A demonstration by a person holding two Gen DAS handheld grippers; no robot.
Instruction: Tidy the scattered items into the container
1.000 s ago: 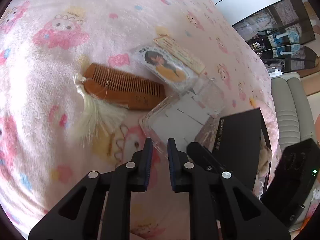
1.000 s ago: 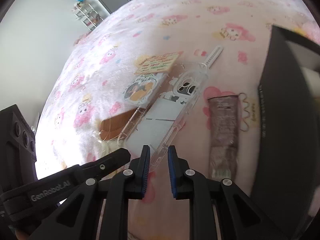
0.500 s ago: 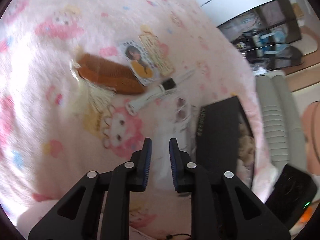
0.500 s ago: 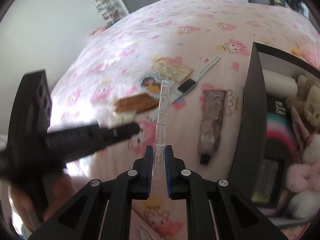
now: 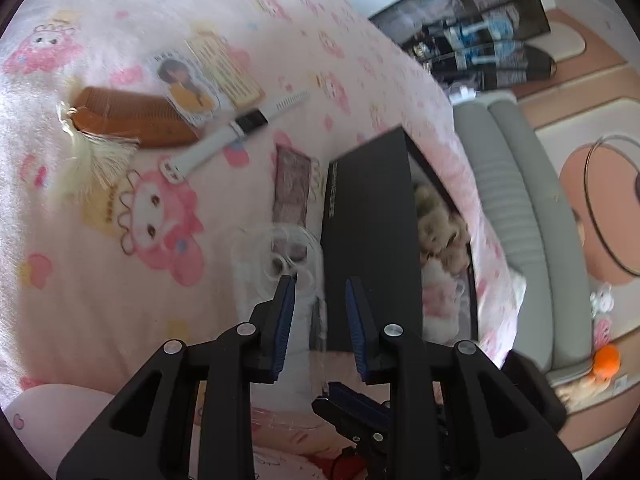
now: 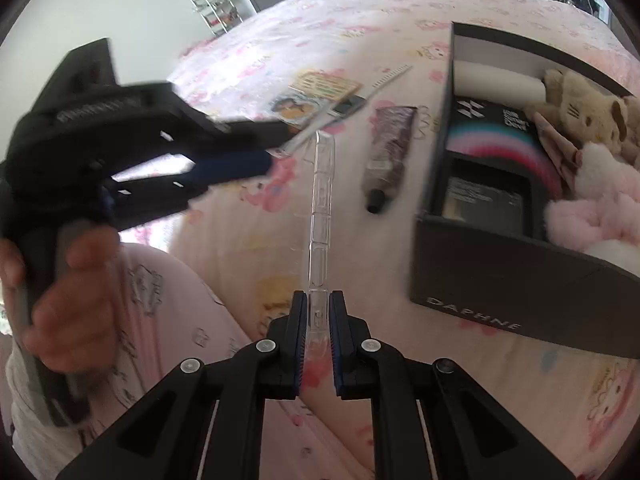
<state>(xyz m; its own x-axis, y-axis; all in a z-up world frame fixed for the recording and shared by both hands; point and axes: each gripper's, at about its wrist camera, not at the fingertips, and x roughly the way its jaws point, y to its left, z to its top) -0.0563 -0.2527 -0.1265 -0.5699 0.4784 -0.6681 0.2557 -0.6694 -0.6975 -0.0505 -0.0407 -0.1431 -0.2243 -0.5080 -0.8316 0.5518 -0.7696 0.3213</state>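
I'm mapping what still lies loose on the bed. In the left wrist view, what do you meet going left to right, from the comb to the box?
Wooden comb → white watch → brown tube → black box.

Pink cartoon-print blanket [image 5: 120, 280]; black box [image 6: 500, 272]; brown comb [image 5: 132, 120]; clear phone case [image 6: 322, 200]
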